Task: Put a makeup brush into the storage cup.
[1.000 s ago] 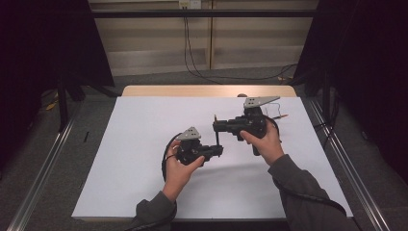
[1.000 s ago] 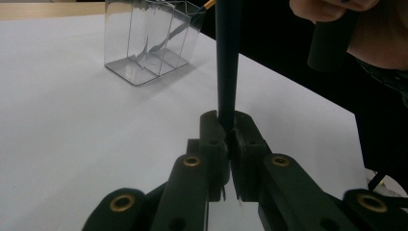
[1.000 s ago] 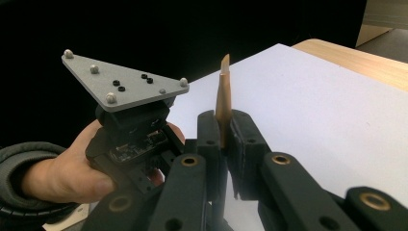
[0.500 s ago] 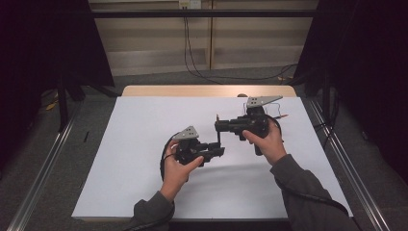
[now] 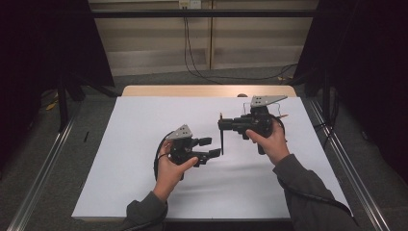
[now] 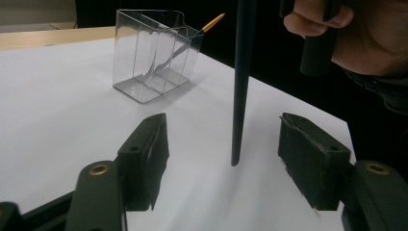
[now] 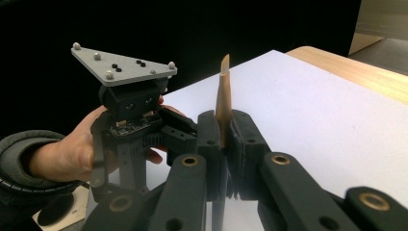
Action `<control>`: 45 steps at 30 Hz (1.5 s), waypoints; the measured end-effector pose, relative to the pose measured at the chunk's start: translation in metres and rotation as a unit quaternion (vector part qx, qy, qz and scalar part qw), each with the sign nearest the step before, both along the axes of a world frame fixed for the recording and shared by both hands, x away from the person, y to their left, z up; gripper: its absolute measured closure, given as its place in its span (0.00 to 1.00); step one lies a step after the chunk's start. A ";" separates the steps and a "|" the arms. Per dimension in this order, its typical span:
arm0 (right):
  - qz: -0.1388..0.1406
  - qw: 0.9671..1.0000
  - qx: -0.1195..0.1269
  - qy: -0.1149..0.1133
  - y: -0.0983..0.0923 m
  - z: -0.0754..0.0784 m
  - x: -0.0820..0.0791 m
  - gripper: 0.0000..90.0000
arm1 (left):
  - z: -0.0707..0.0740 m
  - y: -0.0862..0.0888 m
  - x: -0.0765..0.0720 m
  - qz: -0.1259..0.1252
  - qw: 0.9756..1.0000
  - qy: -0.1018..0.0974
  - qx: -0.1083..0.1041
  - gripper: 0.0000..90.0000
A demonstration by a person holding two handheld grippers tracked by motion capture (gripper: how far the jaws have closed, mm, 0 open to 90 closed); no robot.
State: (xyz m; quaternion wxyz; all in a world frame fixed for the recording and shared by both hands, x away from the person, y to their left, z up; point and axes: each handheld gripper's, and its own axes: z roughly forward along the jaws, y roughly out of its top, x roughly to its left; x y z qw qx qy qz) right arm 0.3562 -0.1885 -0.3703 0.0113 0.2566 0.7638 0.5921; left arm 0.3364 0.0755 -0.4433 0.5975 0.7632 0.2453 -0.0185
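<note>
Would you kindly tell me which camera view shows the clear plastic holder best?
The left gripper view: the clear plastic holder stands close and sharp on the white sheet, dividers visible, a brush poking out. In the high view it hides behind the right gripper.

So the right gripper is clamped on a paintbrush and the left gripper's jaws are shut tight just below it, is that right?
Not quite. The right gripper is clamped on the paintbrush, but the left gripper has its jaws wide open, not shut. The left gripper view shows them spread apart on either side of the brush's dark handle, whose lower end hangs between them without touching either.
</note>
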 end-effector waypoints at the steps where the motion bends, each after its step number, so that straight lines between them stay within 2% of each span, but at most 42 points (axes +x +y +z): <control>1: -0.003 1.000 0.000 -0.002 -0.001 0.000 0.000 0.94 | 0.000 0.001 0.000 0.002 1.000 -0.001 0.001 0.38; 3: -0.002 1.000 0.003 -0.001 -0.002 0.001 -0.001 0.94 | 0.000 0.004 0.001 -0.002 1.000 0.005 0.000 0.37; 13: -0.005 1.000 0.000 -0.008 -0.007 0.002 -0.003 0.94 | 0.002 0.012 0.000 -0.005 1.000 -0.005 0.006 0.24; 15: -0.004 1.000 0.000 -0.010 -0.008 0.002 -0.003 0.94 | 0.002 0.013 0.000 -0.004 1.000 -0.004 0.000 0.21; 17: -0.007 1.000 0.000 -0.010 -0.009 0.002 -0.003 0.94 | 0.002 0.015 0.000 -0.002 1.000 -0.011 0.008 0.17; 22: -0.010 1.000 0.000 -0.012 -0.011 0.001 -0.004 0.94 | 0.002 0.020 -0.001 0.011 1.000 -0.017 0.008 0.13; 23: -0.009 1.000 0.000 -0.013 -0.011 0.001 -0.004 0.94 | 0.002 0.023 0.000 0.011 1.000 -0.021 0.014 0.12; 25: -0.008 1.000 -0.001 -0.015 -0.012 0.001 -0.004 0.94 | 0.003 0.025 0.000 0.016 1.000 -0.020 0.009 0.11; 32: -0.010 1.000 0.000 -0.017 -0.015 0.001 -0.005 0.94 | 0.003 0.035 0.000 0.027 0.999 -0.029 0.019 0.11; 41: -0.011 1.000 -0.003 -0.019 -0.016 0.001 -0.006 0.94 | 0.002 0.050 0.000 0.039 0.997 -0.039 0.051 0.10; 45: -0.012 1.000 -0.004 -0.020 -0.017 0.001 -0.006 0.94 | 0.001 0.057 -0.001 0.045 0.997 -0.042 0.056 0.10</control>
